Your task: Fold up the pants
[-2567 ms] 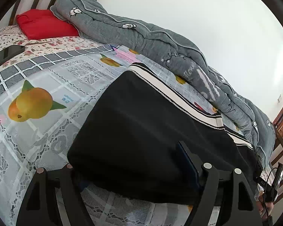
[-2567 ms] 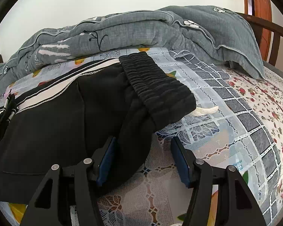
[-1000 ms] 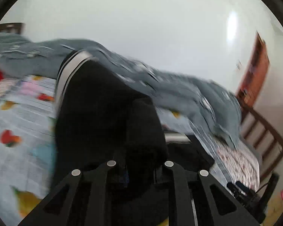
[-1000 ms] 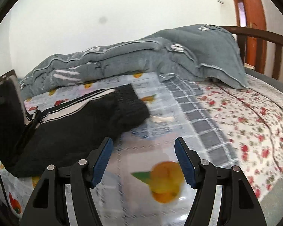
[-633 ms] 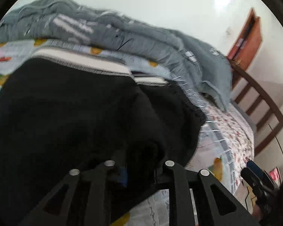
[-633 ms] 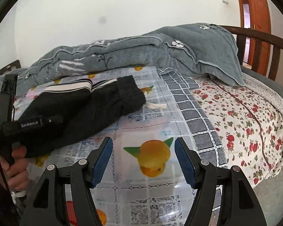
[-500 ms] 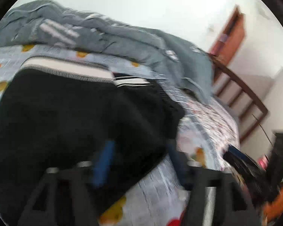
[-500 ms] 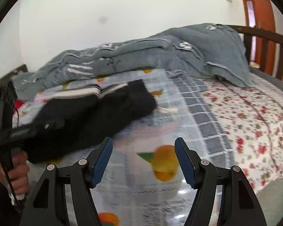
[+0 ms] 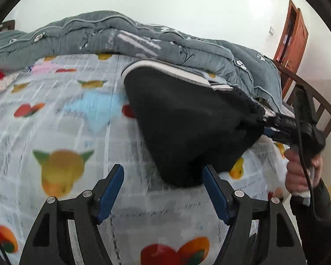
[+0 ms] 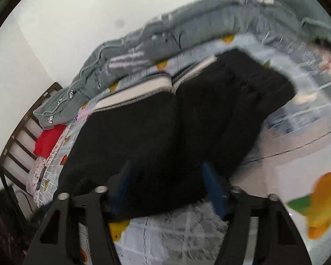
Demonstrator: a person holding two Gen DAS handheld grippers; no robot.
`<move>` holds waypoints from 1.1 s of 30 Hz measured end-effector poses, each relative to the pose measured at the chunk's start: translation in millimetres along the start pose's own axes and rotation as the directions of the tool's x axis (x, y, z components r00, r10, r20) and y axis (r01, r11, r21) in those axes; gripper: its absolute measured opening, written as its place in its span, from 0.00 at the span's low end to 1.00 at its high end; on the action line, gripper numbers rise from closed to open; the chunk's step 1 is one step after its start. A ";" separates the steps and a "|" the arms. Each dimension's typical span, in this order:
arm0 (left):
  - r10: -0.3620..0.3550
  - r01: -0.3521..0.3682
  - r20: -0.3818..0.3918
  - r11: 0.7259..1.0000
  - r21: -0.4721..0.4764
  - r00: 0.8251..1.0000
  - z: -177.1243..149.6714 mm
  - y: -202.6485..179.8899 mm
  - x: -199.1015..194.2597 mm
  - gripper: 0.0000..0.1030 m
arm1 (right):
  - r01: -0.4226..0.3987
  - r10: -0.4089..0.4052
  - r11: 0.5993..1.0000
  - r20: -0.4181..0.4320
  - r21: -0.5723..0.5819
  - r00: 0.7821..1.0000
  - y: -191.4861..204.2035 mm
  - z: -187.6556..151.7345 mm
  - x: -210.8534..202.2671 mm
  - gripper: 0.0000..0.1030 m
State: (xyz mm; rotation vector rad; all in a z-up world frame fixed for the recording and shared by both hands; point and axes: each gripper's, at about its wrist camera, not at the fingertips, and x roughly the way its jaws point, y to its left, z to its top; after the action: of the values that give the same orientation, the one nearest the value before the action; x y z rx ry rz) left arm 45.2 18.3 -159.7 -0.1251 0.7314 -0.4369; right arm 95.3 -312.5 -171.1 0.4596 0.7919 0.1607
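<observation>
Black pants (image 9: 187,119) with a white side stripe (image 9: 169,71) lie folded over on the fruit-print bed cover (image 9: 61,119). My left gripper (image 9: 163,190) is open and empty, just short of the near edge of the pants. My right gripper (image 10: 167,185) is open with both blue pads astride the near edge of the pants (image 10: 165,128); that view is blurred. In the left wrist view the right gripper (image 9: 273,125) reaches into the right side of the pants, held by a hand (image 9: 300,172).
A grey quilt (image 9: 143,42) is heaped along the wall side of the bed. A red pillow (image 10: 47,141) lies by the wooden headboard (image 10: 19,137). A wooden footboard (image 9: 315,103) and a door (image 9: 291,37) are at the right.
My left gripper carried the pant legs over onto the waist part, let go and opened, then pulled back. My right gripper swung from the bare bed cover onto the pants' edge.
</observation>
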 end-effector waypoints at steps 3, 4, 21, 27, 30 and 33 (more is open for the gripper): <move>0.004 -0.004 -0.003 1.000 0.001 1.000 -0.2 -6.8 12.7 0.70 | -0.068 0.069 0.998 -0.068 0.014 0.995 4.8 1.1 18.8 0.39; 0.020 -0.020 -0.017 1.000 -0.004 1.000 0.7 -10.0 22.3 0.70 | -0.047 0.047 0.999 -0.084 -0.003 0.995 8.4 2.1 24.5 0.38; 0.134 -0.132 0.001 0.977 0.168 0.991 20.9 -69.3 53.9 0.78 | 0.195 -0.158 0.965 0.209 -0.174 0.965 -50.5 62.6 -59.1 0.16; 0.105 -0.097 -0.046 0.982 0.163 0.993 14.1 -78.0 67.0 0.76 | 0.310 -0.281 0.932 0.167 -0.185 0.945 -73.5 39.6 -38.6 0.23; 0.036 -0.030 -0.052 0.992 0.119 0.998 5.7 -65.1 46.2 0.76 | 0.378 -0.341 0.897 0.187 -0.229 0.921 -60.7 45.0 -51.4 0.26; 0.009 -0.008 -0.031 0.998 0.056 0.999 -3.2 -52.4 25.9 0.76 | 0.434 -0.372 0.857 0.249 -0.278 0.894 -46.2 44.1 -65.1 0.26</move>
State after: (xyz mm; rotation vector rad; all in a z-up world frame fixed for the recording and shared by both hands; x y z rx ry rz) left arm 42.2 -39.9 -164.5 -0.0630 0.7498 -0.4514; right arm 80.1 -388.5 -123.0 -0.0165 0.6441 -0.1446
